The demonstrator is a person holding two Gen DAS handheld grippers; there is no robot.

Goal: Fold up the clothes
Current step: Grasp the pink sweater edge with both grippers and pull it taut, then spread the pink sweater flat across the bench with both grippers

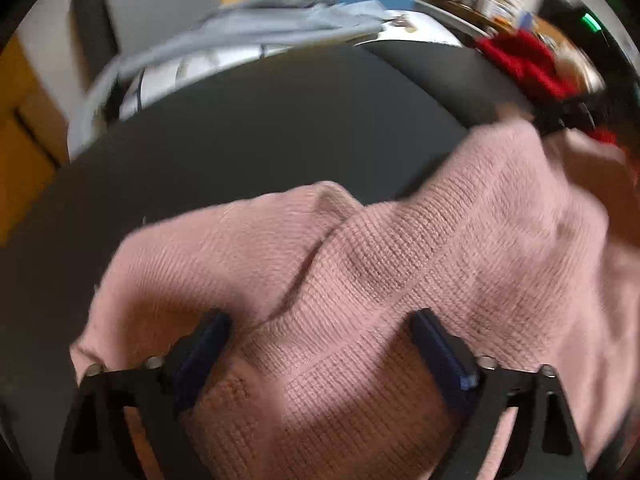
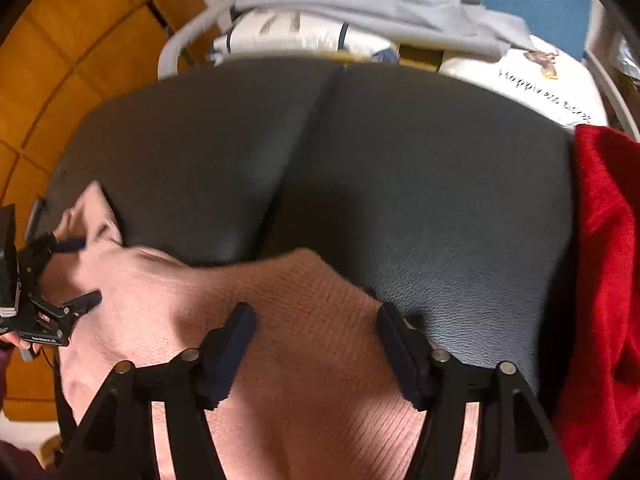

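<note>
Both grippers' fingers apart over pink knit (image 1: 360, 280) on dk cushion (image 2: 400, 160).

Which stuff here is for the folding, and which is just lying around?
For the folding:
pink sweater
left gripper
right gripper
dark cushion

Lying around:
red garment
grey garment
printed white pillow

Your left gripper (image 1: 320, 322), black-framed with dark blue pads, points steeply down, jaws spread wide, pads pressing on nothing. Your right gripper (image 2: 316, 318), of the same build, also points steeply down, jaws apart and gripping nothing. In the right wrist view the left gripper (image 2: 70, 268) appears at the left edge.
</note>
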